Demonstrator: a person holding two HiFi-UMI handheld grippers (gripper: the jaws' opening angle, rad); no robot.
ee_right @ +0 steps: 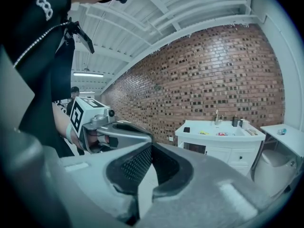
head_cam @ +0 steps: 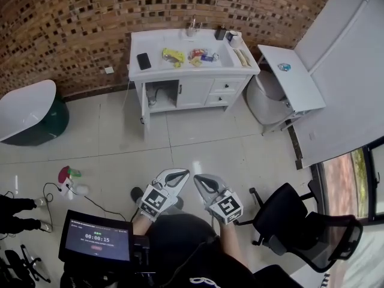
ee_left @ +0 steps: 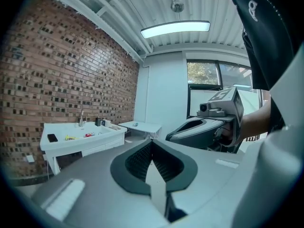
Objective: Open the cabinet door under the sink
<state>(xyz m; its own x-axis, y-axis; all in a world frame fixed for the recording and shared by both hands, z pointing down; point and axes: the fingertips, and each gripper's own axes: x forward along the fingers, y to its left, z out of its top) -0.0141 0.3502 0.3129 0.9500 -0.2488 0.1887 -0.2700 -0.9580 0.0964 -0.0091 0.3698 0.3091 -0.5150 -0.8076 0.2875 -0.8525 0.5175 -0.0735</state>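
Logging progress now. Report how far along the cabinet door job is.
Nothing done: the cabinet door looks shut. Nothing in hand: the left gripper and right gripper are shut, empty, far back across the floor. Left: approach, grasp the handle, pull open.

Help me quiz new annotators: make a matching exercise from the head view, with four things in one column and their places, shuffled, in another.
Things
1. flat black phone
2. black swivel office chair
3. white bathtub with dark green base
4. white toilet

Places
A. far left, by the brick wall
B. right of the white vanity cabinet, by a white table
C. left end of the vanity's top
D. lower right, on the tiled floor

Pairs: 1-C, 2-D, 3-A, 4-B
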